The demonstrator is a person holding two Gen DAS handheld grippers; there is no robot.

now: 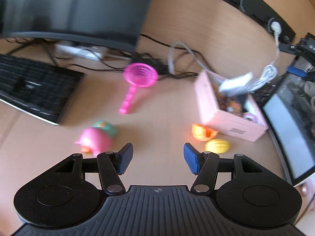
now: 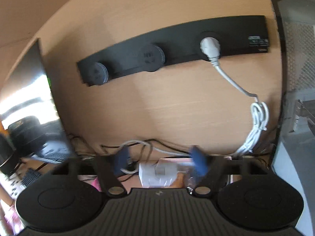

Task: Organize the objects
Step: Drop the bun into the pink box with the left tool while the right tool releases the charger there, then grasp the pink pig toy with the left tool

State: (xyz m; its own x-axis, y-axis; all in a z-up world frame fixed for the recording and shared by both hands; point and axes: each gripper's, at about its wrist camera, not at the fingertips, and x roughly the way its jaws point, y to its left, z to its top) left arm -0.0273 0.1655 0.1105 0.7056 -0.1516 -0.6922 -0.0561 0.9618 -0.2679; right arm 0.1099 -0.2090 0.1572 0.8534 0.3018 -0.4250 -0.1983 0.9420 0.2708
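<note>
Warm daylight, motion blur, probably fisheye-warped edges.

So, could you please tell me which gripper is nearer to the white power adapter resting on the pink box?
Right. The right gripper hangs just above the white power adapter, open jaws either side. The left gripper sits back over the toys, the pink box farther ahead.

Toys point(image 1: 94, 140) beside pink box point(image 1: 226, 118)

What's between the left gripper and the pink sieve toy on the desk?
Nothing visible. The left gripper has its jaws open and empty, and only bare desk lies between them and the pink sieve toy. The pink pig toy sits off left, the yellow toy off right.
</note>
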